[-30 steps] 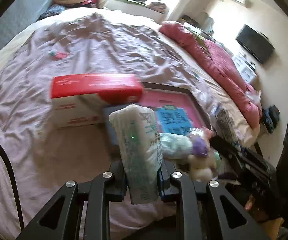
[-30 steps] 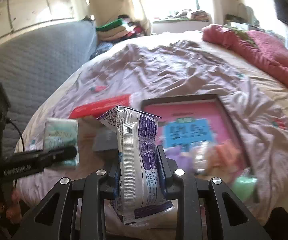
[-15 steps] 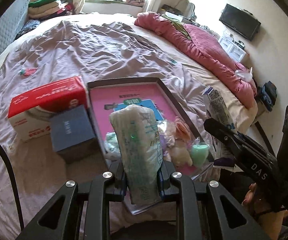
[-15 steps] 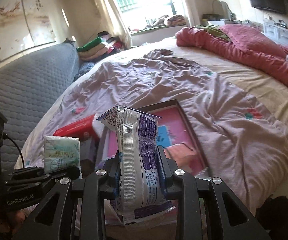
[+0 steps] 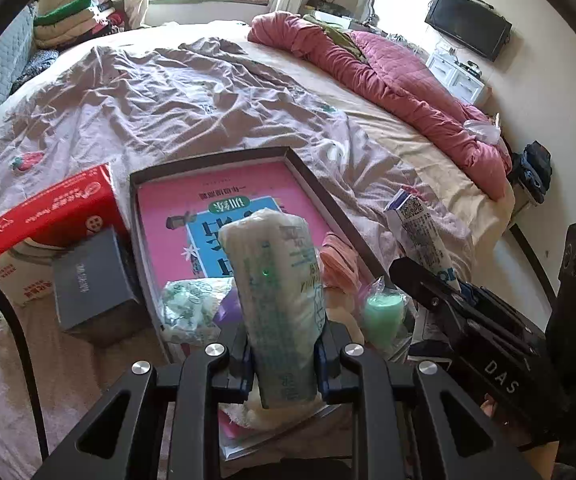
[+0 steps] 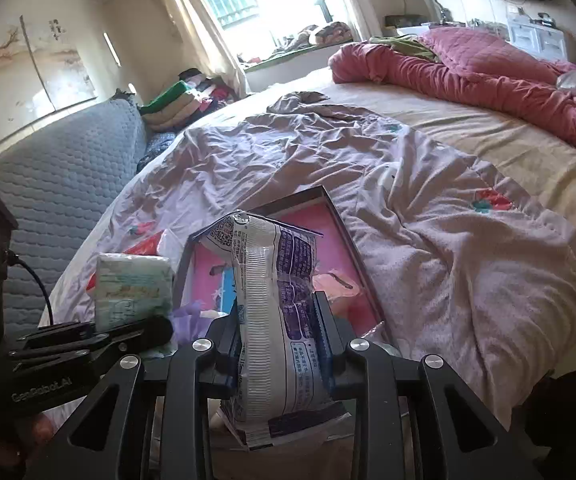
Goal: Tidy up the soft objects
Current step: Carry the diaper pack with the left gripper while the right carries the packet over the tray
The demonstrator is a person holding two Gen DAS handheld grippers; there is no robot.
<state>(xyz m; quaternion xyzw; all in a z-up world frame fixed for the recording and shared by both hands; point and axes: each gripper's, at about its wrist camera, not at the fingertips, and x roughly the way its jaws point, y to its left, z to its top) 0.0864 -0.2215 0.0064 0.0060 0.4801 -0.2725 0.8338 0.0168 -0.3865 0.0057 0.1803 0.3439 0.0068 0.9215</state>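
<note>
Left wrist view: the left tool (image 5: 284, 354) is clamped on a pale green tissue pack (image 5: 278, 296) that stands upright between its fingers. Just beyond it lies a shallow dark-framed tray (image 5: 320, 192) with a pink bottom, on the rumpled bedcover (image 5: 160, 96). In the tray's near end, close under the tool, sit a crumpled green-and-white packet (image 5: 186, 308), a mint-green roll in clear wrap (image 5: 382, 312) and a peach-pink soft piece (image 5: 340, 258). Left of the tool, outside the tray, a grey box (image 5: 92, 280) leans against a red-and-white carton (image 5: 48, 224). To the right, the right tool (image 5: 440, 280) holds a white-and-purple printed pouch (image 5: 420, 232).

Right wrist view: the right tool (image 6: 276, 340) grips the printed pouch (image 6: 274, 300) upright, its pads pressed on both sides, above the tray's (image 6: 348, 240) near end. To its left the left tool (image 6: 128, 330) carries the tissue pack (image 6: 132, 286). Farther off, a red quilt (image 6: 488, 76) is heaped along the bed's far right side.
</note>
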